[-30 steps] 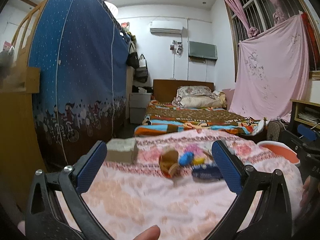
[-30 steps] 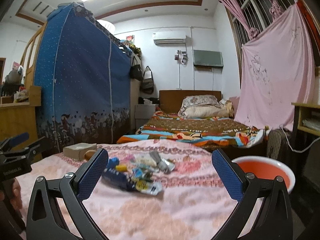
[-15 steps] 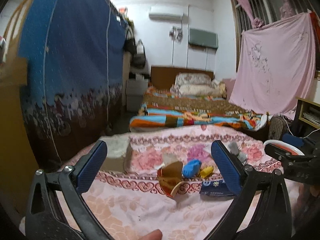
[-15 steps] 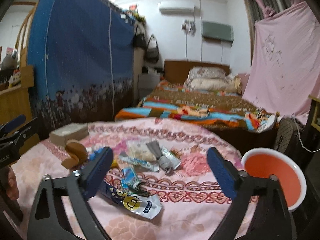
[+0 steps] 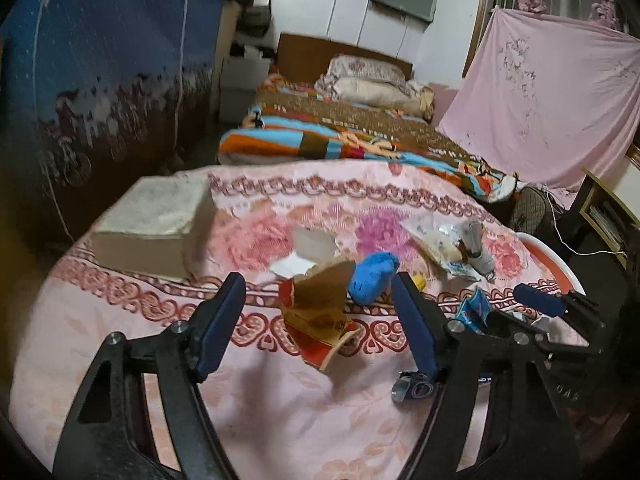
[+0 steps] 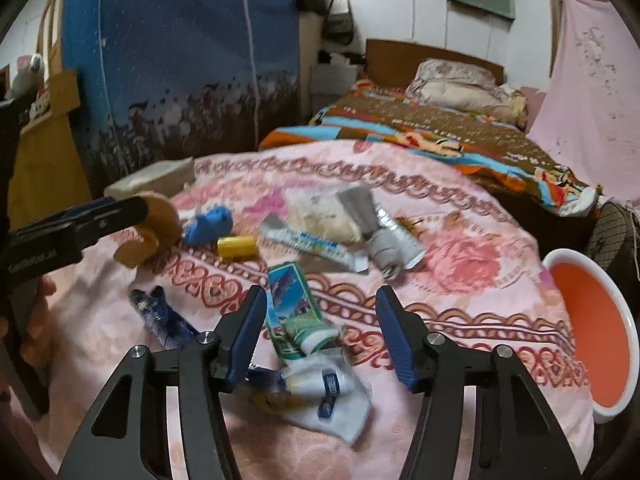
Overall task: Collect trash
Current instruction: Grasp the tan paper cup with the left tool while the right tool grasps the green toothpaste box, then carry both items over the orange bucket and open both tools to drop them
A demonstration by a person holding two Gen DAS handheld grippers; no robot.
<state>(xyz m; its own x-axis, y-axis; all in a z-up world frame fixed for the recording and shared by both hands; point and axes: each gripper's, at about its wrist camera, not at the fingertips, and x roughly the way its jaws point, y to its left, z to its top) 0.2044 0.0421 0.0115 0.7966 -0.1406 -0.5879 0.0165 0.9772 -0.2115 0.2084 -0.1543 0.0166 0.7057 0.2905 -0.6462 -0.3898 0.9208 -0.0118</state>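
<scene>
Trash lies scattered on a pink floral bedspread [image 5: 280, 412]. My left gripper [image 5: 318, 320] hovers over a torn brown-and-red paper cup [image 5: 320, 312]; its jaws are closing, the cup lies between them, and the pads do not press on it. A crumpled blue piece [image 5: 372, 276] and a yellow cap [image 6: 236, 246] lie just beyond. My right gripper [image 6: 322, 330] is closing around a green-and-blue tube wrapper [image 6: 292, 304], with the pads still apart from it. A white wrapper [image 6: 324, 388] lies beneath, a dark blue wrapper [image 6: 160, 316] to the left, and silver wrappers [image 6: 384, 232] farther back.
An orange basin with a white rim [image 6: 592, 320] stands off the bed's right edge. A beige tissue box [image 5: 156, 224] sits at the back left of the bedspread. Behind are a second bed [image 5: 360, 132], a blue fabric wardrobe [image 5: 100, 60] and a pink hanging sheet [image 5: 552, 100].
Both grippers have tipped downward and moved in closer over the trash. Their jaws have narrowed from wide open. The paper cup and the tube wrapper now lie between the fingers.
</scene>
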